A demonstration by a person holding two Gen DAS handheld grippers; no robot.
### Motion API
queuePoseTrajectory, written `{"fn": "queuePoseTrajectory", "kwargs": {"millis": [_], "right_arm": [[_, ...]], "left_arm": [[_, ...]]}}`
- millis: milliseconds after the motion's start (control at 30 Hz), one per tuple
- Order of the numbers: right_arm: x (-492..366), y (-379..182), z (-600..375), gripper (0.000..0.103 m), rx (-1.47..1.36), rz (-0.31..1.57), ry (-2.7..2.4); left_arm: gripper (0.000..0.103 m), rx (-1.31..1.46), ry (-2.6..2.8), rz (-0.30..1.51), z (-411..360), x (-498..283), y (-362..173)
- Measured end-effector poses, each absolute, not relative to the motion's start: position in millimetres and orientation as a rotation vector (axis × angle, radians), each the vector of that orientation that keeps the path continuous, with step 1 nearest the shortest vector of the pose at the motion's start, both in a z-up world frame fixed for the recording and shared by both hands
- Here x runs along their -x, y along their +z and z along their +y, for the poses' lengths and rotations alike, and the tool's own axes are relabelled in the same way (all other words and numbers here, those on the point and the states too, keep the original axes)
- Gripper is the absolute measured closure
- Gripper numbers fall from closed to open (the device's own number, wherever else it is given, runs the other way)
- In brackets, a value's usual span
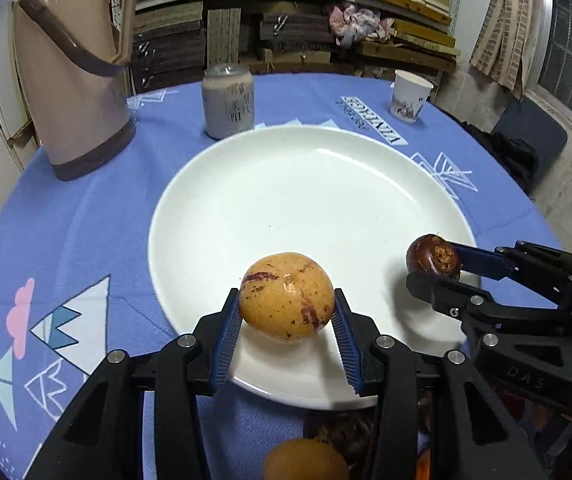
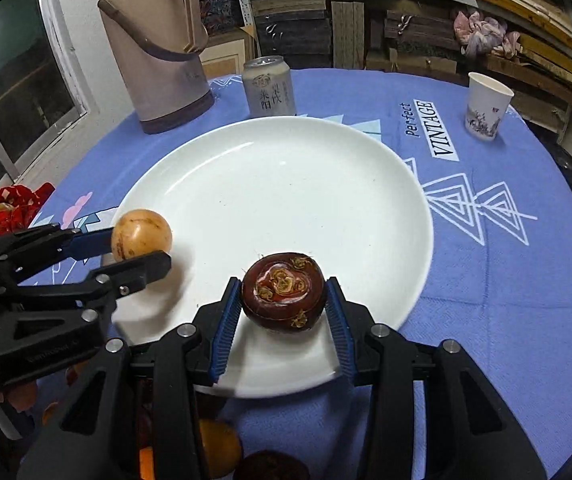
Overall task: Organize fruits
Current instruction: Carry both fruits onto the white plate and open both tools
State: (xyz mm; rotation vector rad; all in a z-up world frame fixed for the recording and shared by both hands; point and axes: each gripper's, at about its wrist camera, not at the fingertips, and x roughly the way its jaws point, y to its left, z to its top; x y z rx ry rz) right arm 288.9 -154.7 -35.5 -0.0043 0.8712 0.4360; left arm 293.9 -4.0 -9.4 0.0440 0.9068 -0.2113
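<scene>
My left gripper [image 1: 287, 312] is shut on a round yellow fruit with red blotches [image 1: 286, 296], held above the near part of a large white plate [image 1: 286, 184]. In the right wrist view the same yellow fruit [image 2: 141, 234] shows at the plate's left rim inside the left gripper [image 2: 141, 246]. My right gripper [image 2: 283, 304] is shut on a dark brown-red fruit [image 2: 283, 290] above the near part of the white plate [image 2: 269, 176]. The left wrist view shows this dark fruit [image 1: 434, 257] in the right gripper [image 1: 432, 266] at the plate's right rim.
On the blue patterned tablecloth [image 1: 85, 220] stand a beige thermos [image 1: 71, 68], a drink can [image 1: 228, 100] and a paper cup [image 1: 410, 96] behind the plate. More fruits lie near the front edge, one yellow [image 1: 306, 460] and one dark [image 2: 273, 466]. Red packaging [image 2: 13, 204] lies left.
</scene>
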Motion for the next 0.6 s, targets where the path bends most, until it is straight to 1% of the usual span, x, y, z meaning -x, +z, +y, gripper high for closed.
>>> {"fn": "queuePoseTrajectory", "kwargs": {"millis": [33,67,133,233,267,333,367,400,433,533,567,600], "right_arm": [[-288.3,-35.8,-156.5,0.059,-0.006,0.869,0.441],[-288.5,-34.8,-159.2,0.059,-0.019,0.865,0.45],[-285.5,-30.6,-163.2,0.059,-0.028,0.855,0.447],[-279.0,-18.9,-169.2,0.059,-0.046,0.831,0.45],[-275.0,-13.5,-171.4,0.058,-0.046,0.822,0.45],[-265.0,-6.2,-175.6,0.049,-0.033,0.808,0.444],[-256.4,-2.5,-179.0,0.039,-0.017,0.797,0.438],[-249.4,-0.5,-181.9,0.034,-0.005,0.789,0.432],[-239.9,1.3,-185.3,0.033,0.009,0.78,0.43],[-209.8,1.4,-197.3,0.031,0.056,0.776,0.419],[-197.6,-0.3,-202.4,0.028,0.067,0.784,0.415],[-187.7,-2.7,-206.2,0.022,0.072,0.791,0.419]], "left_arm": [[0.054,-0.038,-0.214,0.906,-3.4,-293.7,-10.0],[0.049,-0.038,-0.212,0.896,-2.5,-291.6,-8.8],[0.042,-0.051,-0.206,0.867,-2.5,-285.7,-2.0],[0.038,-0.072,-0.207,0.823,0.2,-270.0,12.2],[0.034,-0.082,-0.201,0.82,0.8,-264.6,14.1],[0.03,-0.099,-0.184,0.815,4.3,-252.3,18.4],[0.027,-0.105,-0.182,0.816,7.5,-243.9,20.6],[0.024,-0.107,-0.178,0.82,11.4,-235.1,22.1],[0.022,-0.103,-0.175,0.819,14.4,-229.0,23.2],[0.02,-0.073,-0.179,0.798,26.5,-203.8,25.2],[0.019,-0.066,-0.175,0.797,29.4,-195.8,24.1],[0.019,-0.058,-0.173,0.797,31.8,-189.5,22.8]]}}
